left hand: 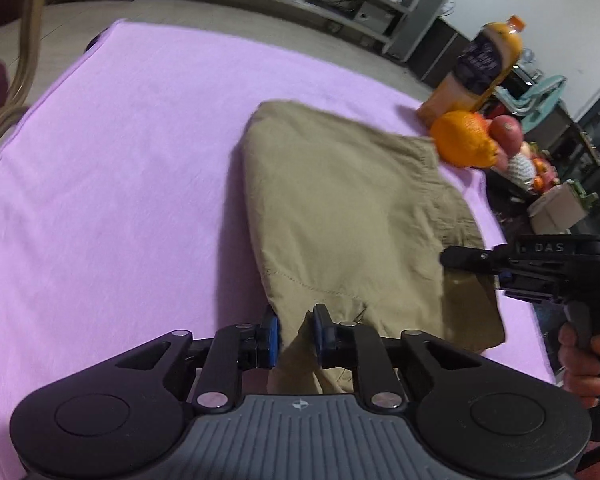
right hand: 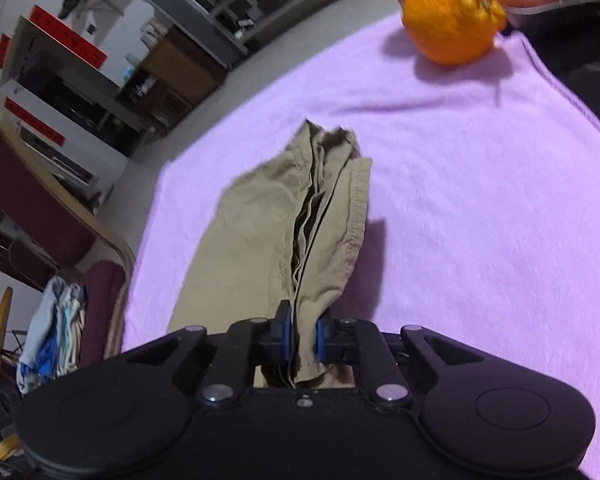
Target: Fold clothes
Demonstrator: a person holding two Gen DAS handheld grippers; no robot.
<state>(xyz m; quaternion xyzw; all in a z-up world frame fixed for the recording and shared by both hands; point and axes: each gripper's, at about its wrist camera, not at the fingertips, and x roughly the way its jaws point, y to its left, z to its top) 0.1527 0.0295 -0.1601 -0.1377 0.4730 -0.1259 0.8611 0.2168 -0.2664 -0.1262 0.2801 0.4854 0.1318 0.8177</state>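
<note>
My left tongs pinch a near corner of the folded khaki cotton garment, the blue pads closed on a bunched tuck of the fabric. My right tongs are clamped on the stacked layers at the other near edge of the same garment; from the right wrist view I see several hems pressed together between the pads and fanning apart further out.

The garment lies on the lilac terry cloth that covers the surface, with its far end flat and its near end lifted where I hold it. In the left wrist view my right tongs come in from the right side, with my right hand wrapped around the black handle.

Beyond the garment, near the far edge of the cloth, sits a knobbly orange citrus fruit, beside a reddish apple and a tall bottle of orange juice with a dark label. A maroon padded chair with a pale frame stands off the surface.
</note>
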